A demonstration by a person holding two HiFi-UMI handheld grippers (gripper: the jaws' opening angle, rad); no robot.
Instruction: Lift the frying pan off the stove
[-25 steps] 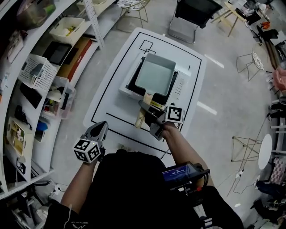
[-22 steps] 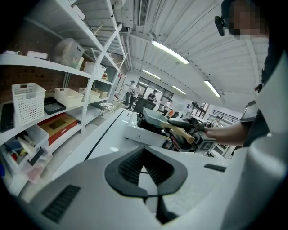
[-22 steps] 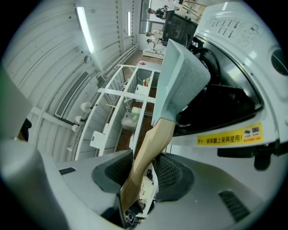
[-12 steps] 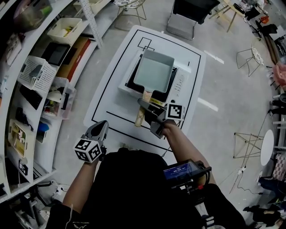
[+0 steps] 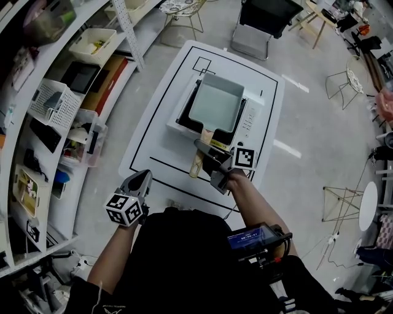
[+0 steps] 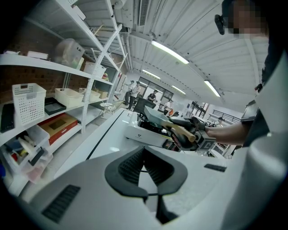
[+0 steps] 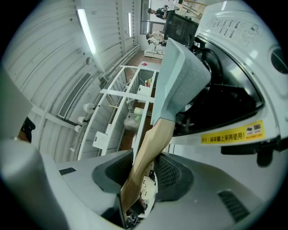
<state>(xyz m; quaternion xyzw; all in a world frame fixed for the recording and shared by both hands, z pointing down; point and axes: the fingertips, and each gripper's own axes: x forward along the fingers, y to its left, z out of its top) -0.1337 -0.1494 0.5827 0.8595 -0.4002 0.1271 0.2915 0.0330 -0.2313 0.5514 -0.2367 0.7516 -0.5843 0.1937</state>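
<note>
A square pale grey-blue frying pan with a wooden handle sits over the black burner of a white portable stove on a white table. My right gripper is shut on the handle, and the handle runs between its pads. In the right gripper view the pan looks tilted and slightly above the stove. My left gripper hangs at the table's near left edge, shut and holding nothing. The left gripper view shows its jaws and the pan beyond.
Shelves with baskets, bins and boxes line the left side. A black chair stands at the table's far end. Wire stools and a small round table stand on the floor to the right.
</note>
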